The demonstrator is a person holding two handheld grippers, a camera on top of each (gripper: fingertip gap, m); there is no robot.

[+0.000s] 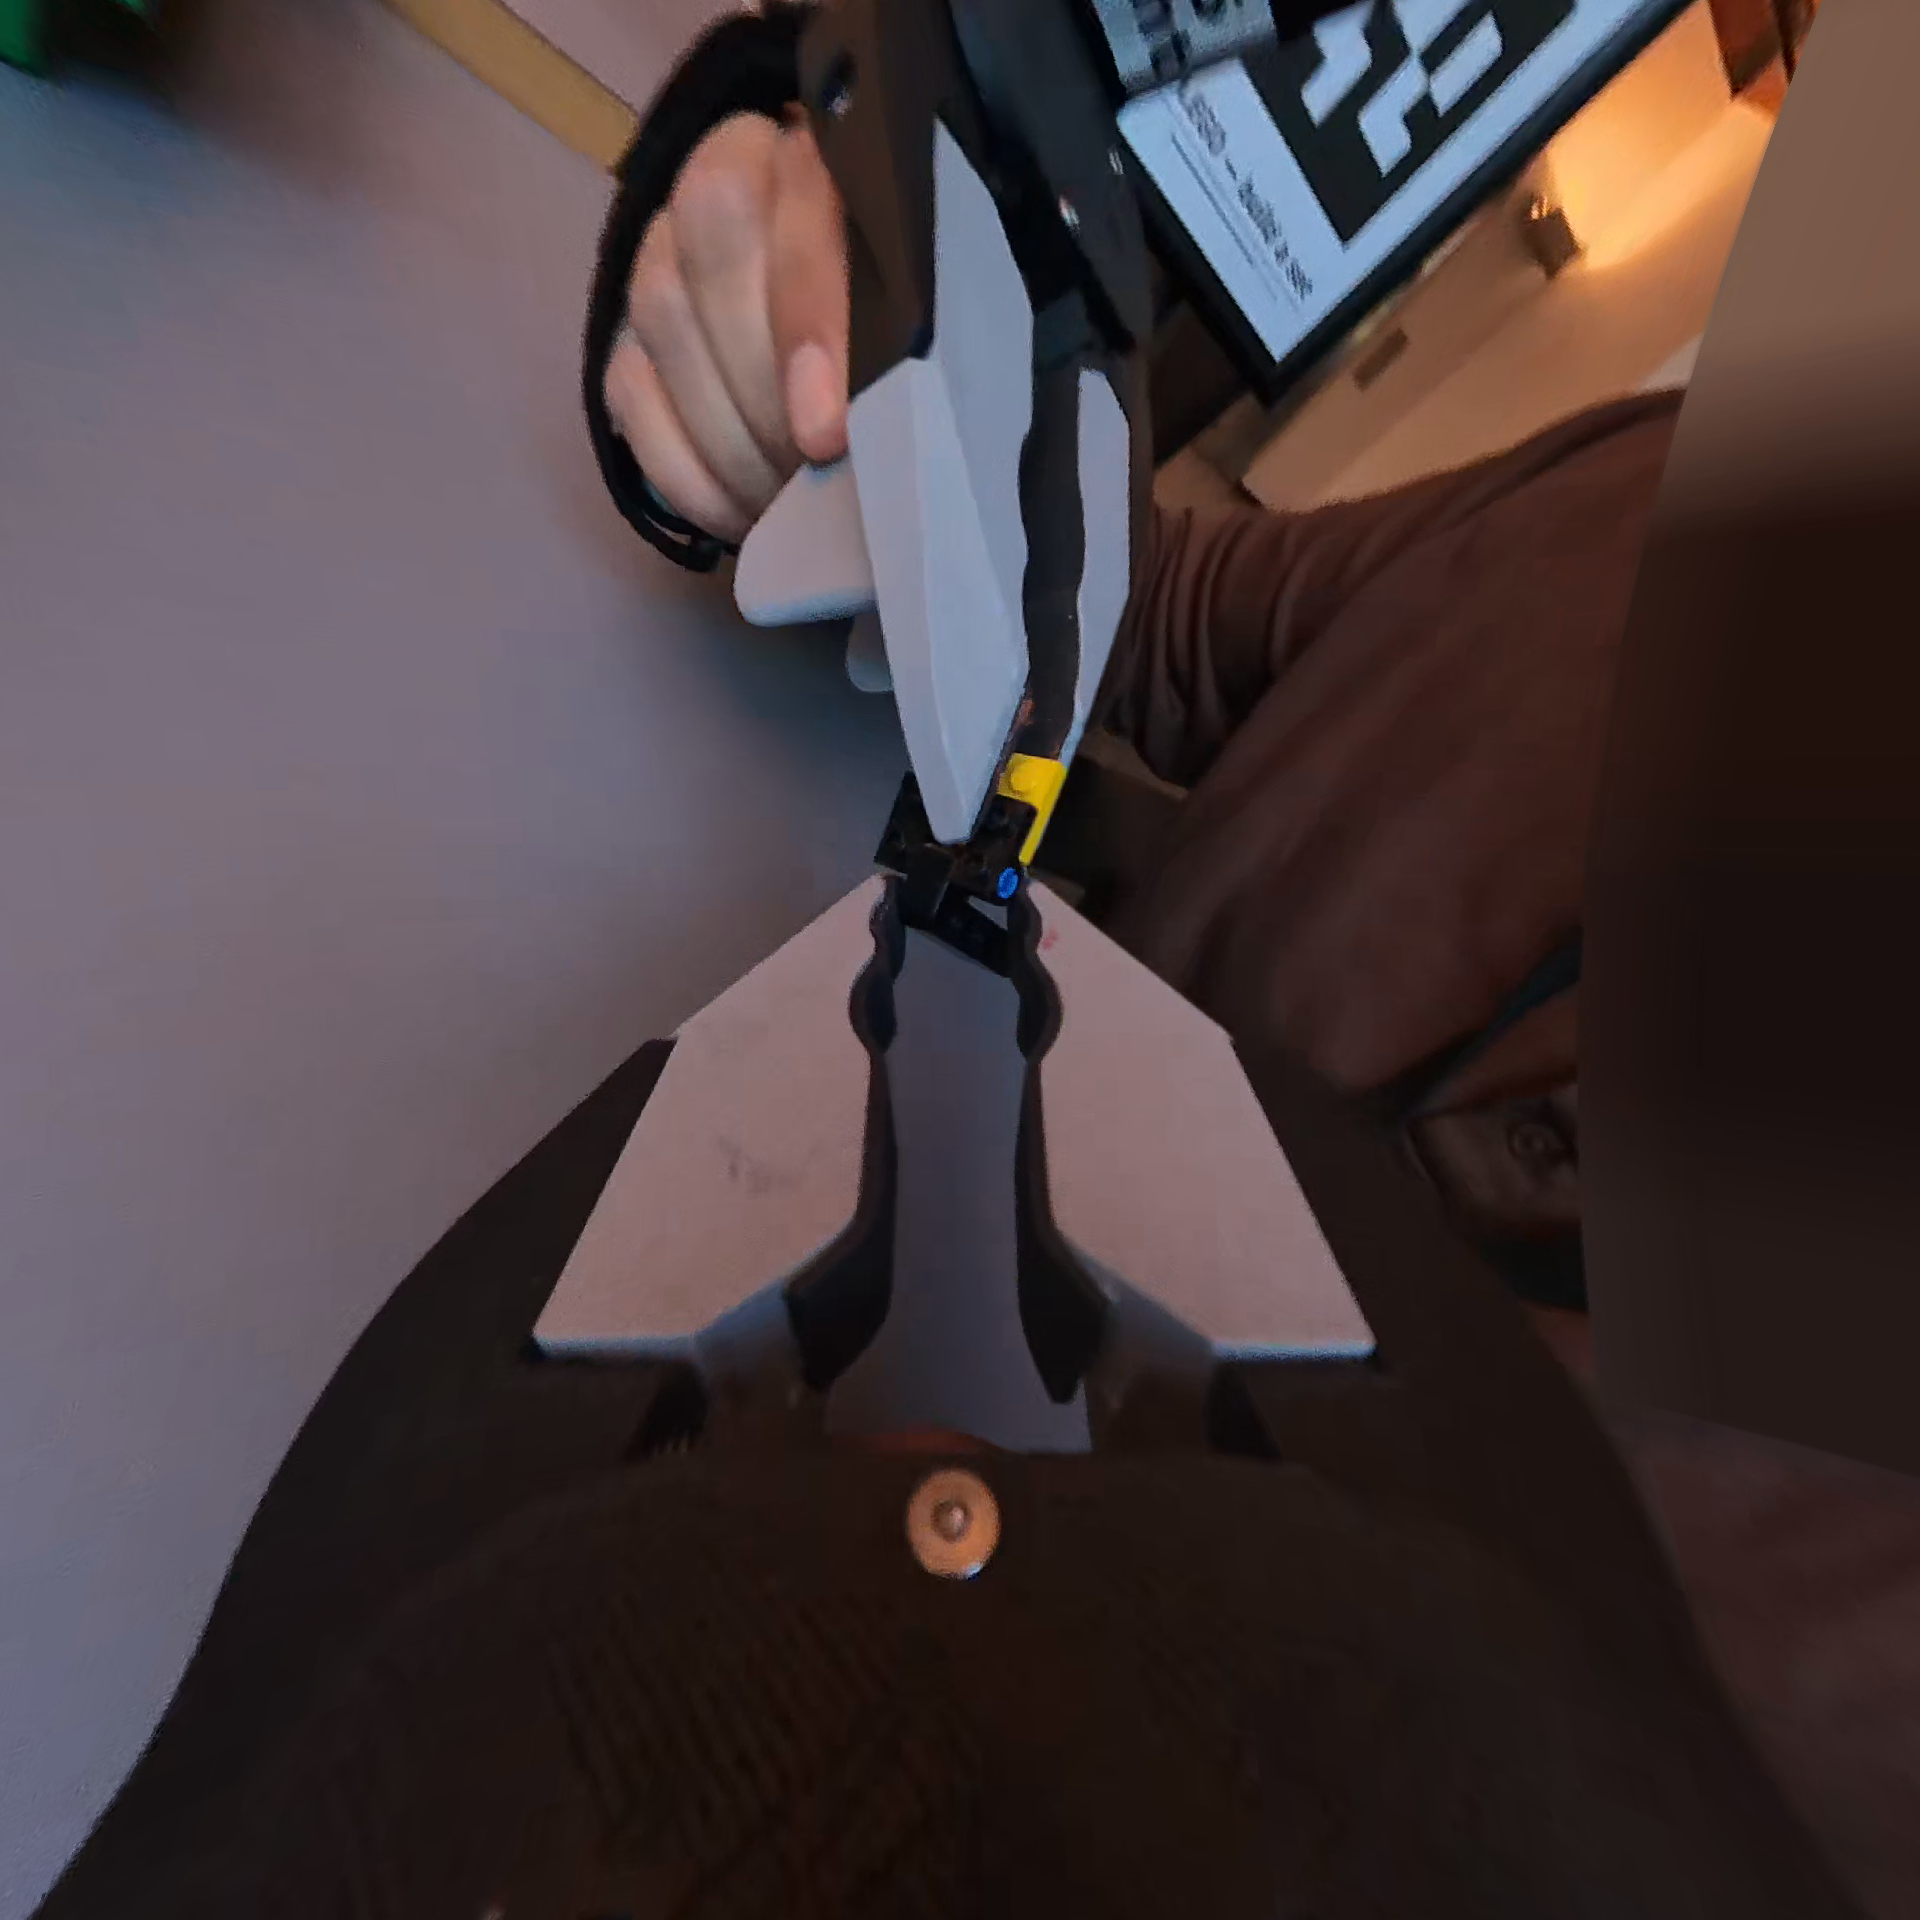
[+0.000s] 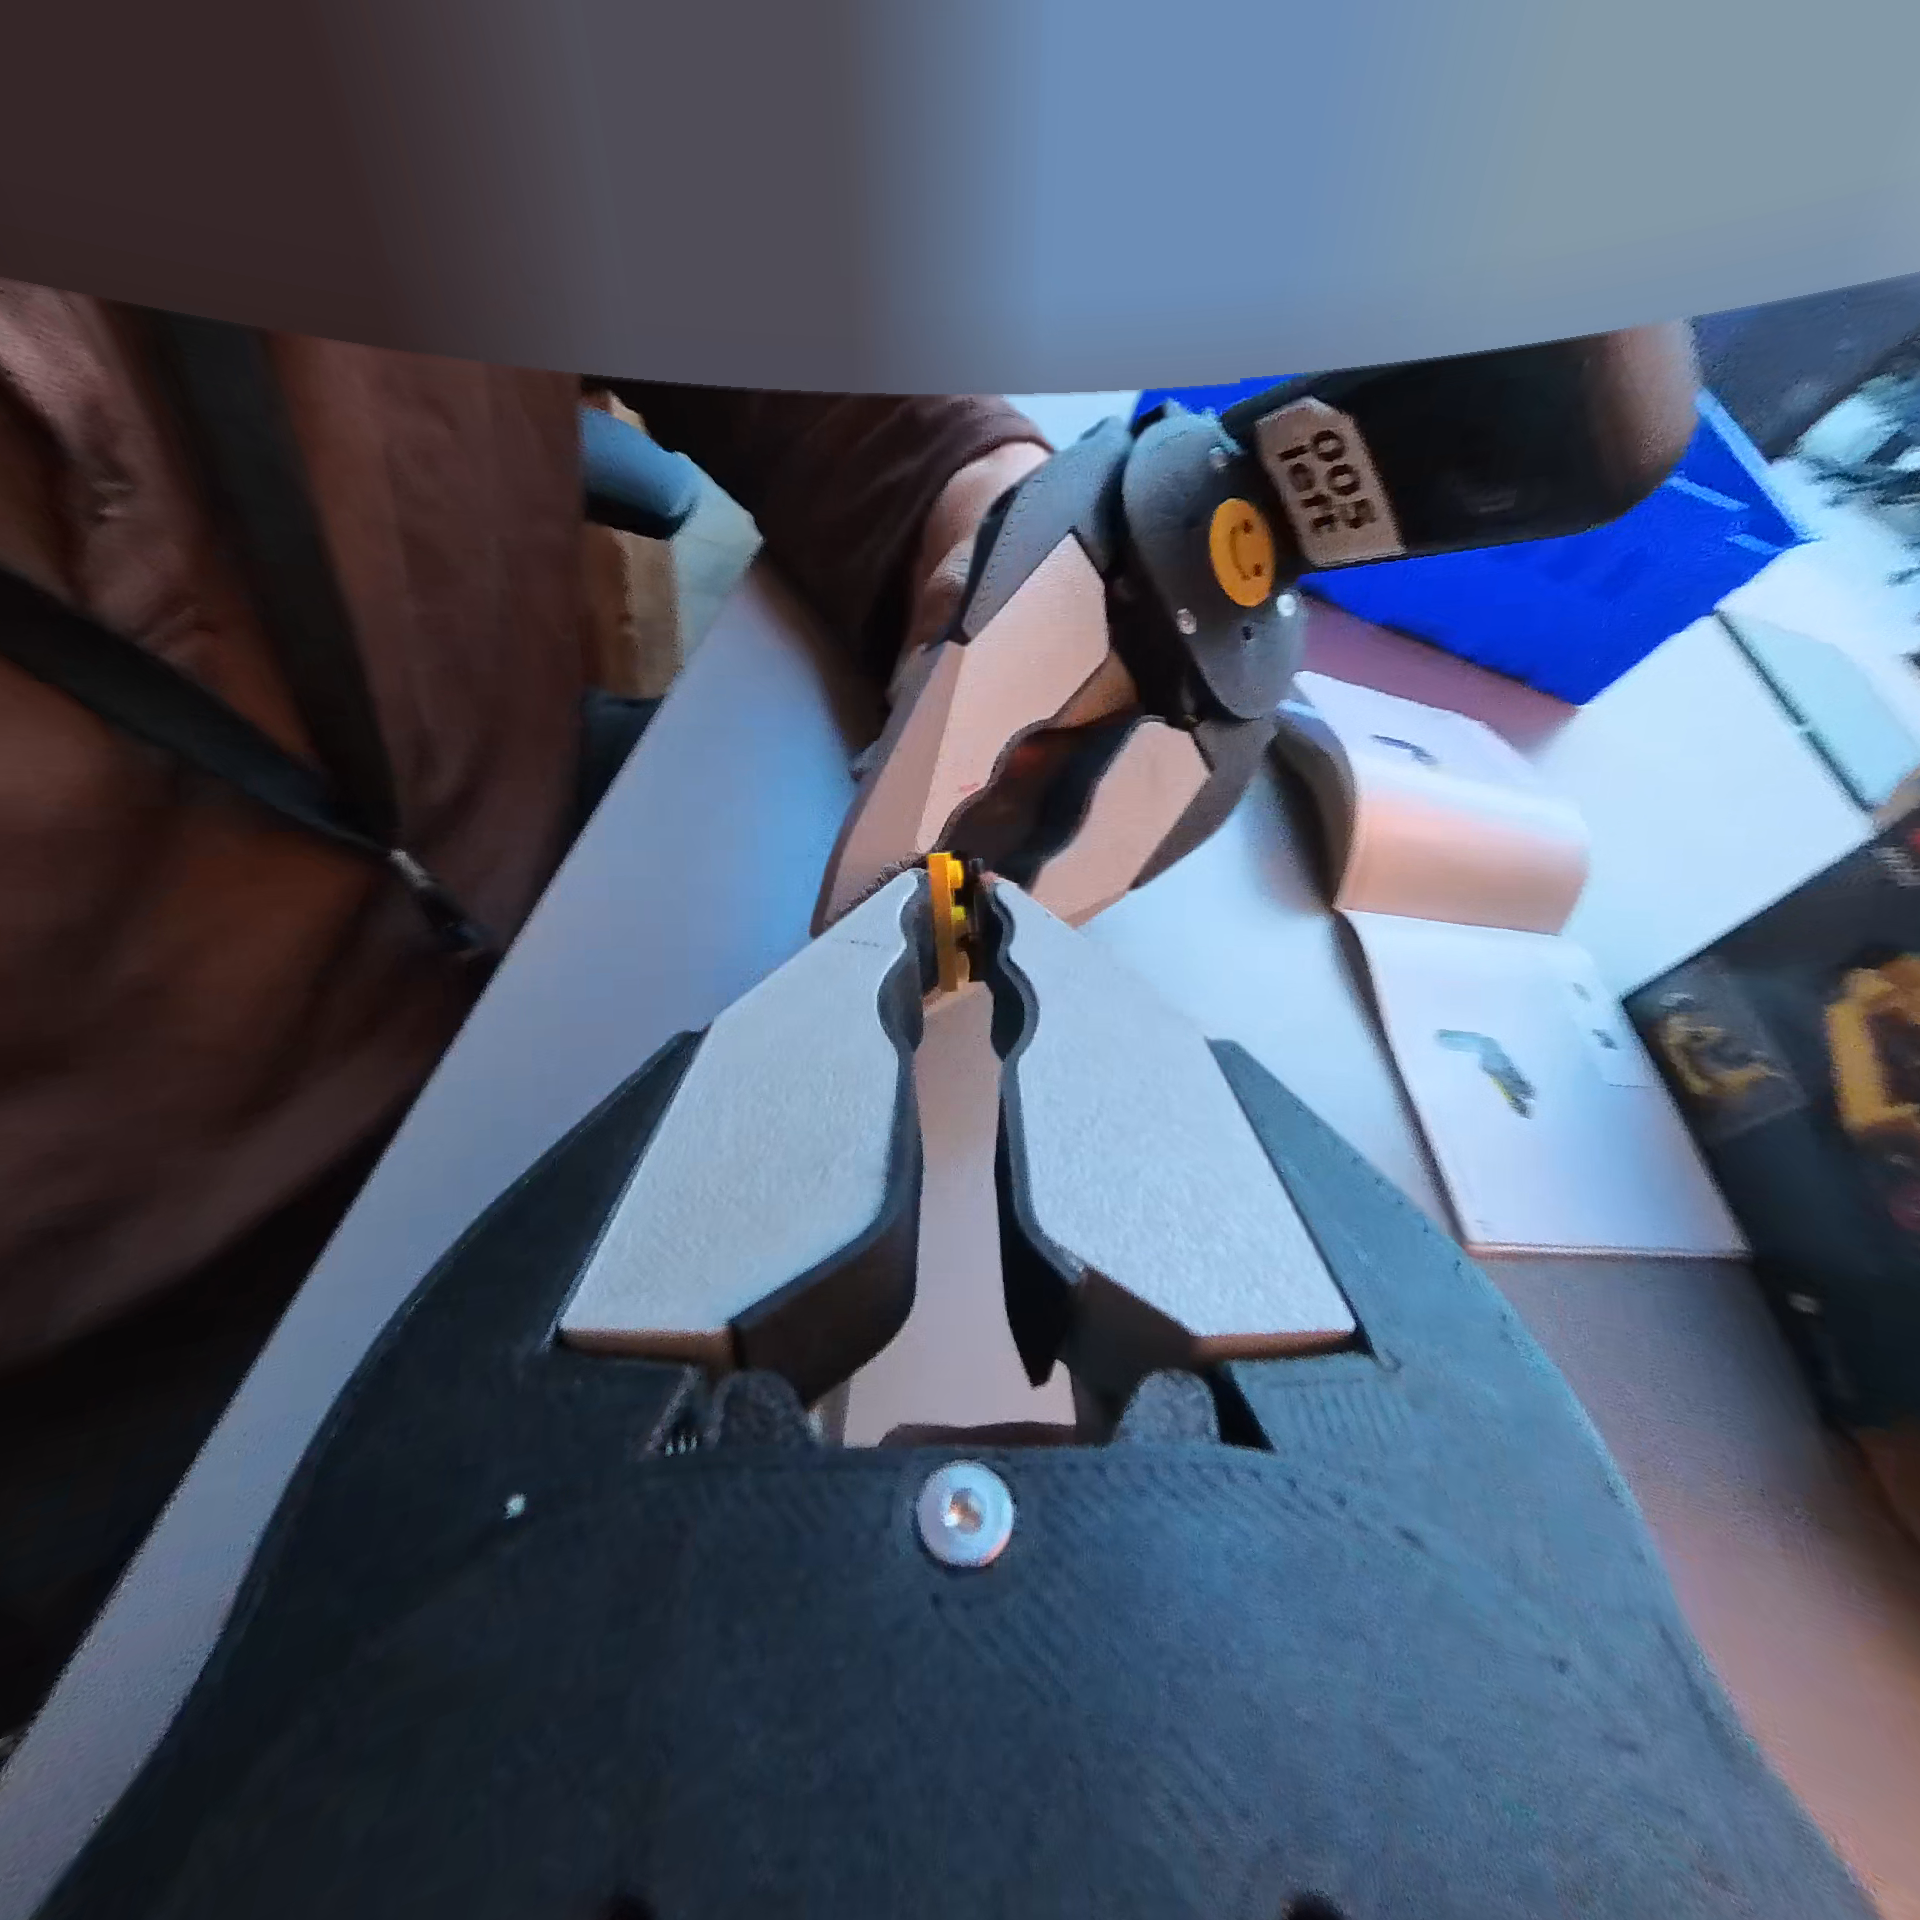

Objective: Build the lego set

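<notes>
In the left wrist view my left gripper (image 1: 954,920) is shut on a small black lego assembly (image 1: 940,883) with a blue stud (image 1: 1006,884). My right gripper (image 1: 1000,816) comes in from above, tip to tip with it, and is shut on a yellow lego plate (image 1: 1032,788) that touches the black assembly. In the right wrist view my right gripper (image 2: 958,920) pinches the yellow plate (image 2: 948,920) edge-on. My left gripper (image 2: 961,854) reaches in from the upper right and meets it. Only a sliver of the black assembly shows there. Both are held above the table (image 2: 717,790).
A person in a brown shirt (image 2: 260,727) is close behind the table edge; a hand (image 1: 717,343) holds the right gripper. A white booklet (image 2: 1507,1091), a dark lego box (image 2: 1829,1091), white boxes (image 2: 1455,821) and a blue bin (image 2: 1558,582) lie to the right. A black-and-white marker board (image 1: 1382,135) stands behind. My two grippers' fingertips are within a few centimetres of each other.
</notes>
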